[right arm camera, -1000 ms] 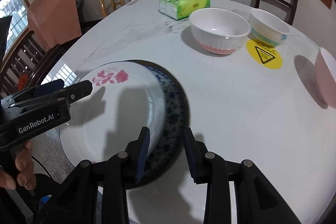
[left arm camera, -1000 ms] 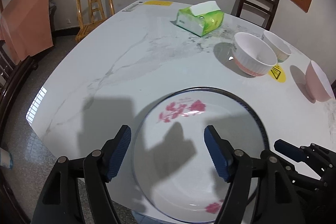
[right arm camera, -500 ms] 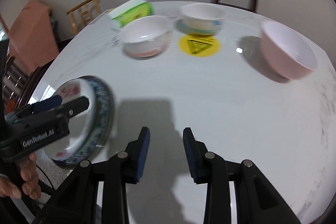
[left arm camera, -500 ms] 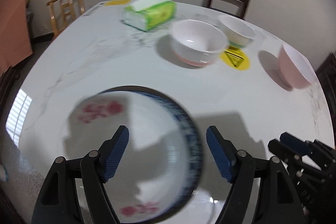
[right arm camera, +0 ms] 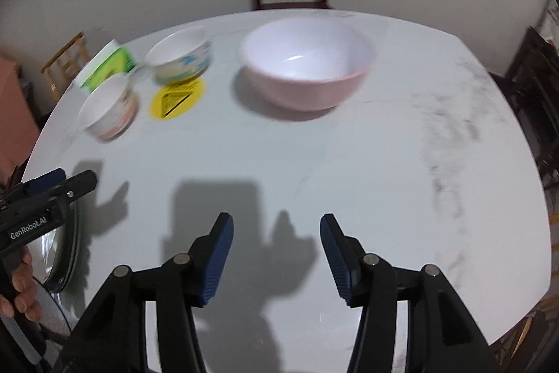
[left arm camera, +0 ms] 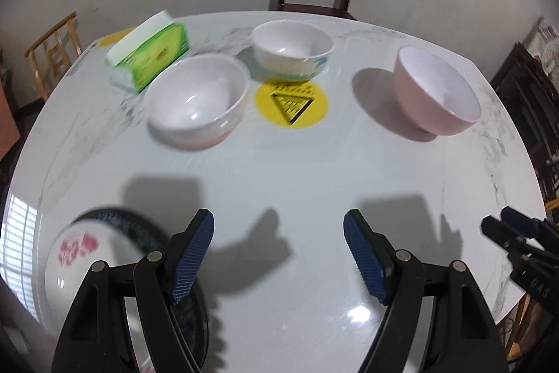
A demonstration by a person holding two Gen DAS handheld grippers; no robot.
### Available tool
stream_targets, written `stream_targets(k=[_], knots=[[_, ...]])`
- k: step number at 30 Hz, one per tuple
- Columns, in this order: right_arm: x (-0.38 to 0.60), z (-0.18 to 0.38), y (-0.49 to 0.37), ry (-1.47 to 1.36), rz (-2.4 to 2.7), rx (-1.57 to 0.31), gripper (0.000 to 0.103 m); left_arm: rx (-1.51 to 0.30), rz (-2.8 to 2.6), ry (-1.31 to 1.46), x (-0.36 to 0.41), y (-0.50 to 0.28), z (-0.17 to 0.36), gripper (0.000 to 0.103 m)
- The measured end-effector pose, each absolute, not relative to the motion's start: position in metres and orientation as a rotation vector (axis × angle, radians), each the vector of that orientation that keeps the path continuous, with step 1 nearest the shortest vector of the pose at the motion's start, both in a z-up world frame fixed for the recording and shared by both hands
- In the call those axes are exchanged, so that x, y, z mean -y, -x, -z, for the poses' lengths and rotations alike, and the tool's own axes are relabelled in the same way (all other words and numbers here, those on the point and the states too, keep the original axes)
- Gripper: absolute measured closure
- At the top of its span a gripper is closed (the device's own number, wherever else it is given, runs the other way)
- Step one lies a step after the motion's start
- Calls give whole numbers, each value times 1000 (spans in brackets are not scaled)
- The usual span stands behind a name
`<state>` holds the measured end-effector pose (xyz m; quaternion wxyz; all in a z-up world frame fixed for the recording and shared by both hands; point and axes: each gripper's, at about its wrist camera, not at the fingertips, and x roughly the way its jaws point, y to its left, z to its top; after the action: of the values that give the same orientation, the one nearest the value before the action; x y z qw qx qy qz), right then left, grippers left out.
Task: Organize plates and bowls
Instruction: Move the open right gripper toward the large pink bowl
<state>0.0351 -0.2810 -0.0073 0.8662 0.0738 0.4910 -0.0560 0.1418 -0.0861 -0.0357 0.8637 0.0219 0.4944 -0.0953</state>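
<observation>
Plates: the white plate lies on the dark one at lower left of the left view; judged done. Bowls: three stand apart across the upper table, unstacked: ribbed bowl, small bowl, pink bowl. Your left tool is open and empty; your right tool is opening, nothing between its jaws. You have the bowls left to gather.

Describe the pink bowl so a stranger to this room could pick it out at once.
Start at the round white marble table and find the yellow round warning sticker near its middle. Two white bowls crowd the sticker beside a green tissue pack; the smooth pink bowl with a white inside stands alone on the sticker's other side, the only bowl pink all over outside.
</observation>
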Motion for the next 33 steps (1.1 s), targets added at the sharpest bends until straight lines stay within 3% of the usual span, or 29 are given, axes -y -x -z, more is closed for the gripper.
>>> stream_targets(k=[15, 24, 33], knots=[[359, -8, -77, -260, 149, -950, 50, -1043, 249, -70, 149, -198, 16, 29], [372, -30, -112, -204, 139, -929, 50, -1090, 304, 29, 170, -230, 6, 29], [383, -14, -142, -220, 151, -988, 50, -1147, 369, 150, 190, -263, 9, 29]])
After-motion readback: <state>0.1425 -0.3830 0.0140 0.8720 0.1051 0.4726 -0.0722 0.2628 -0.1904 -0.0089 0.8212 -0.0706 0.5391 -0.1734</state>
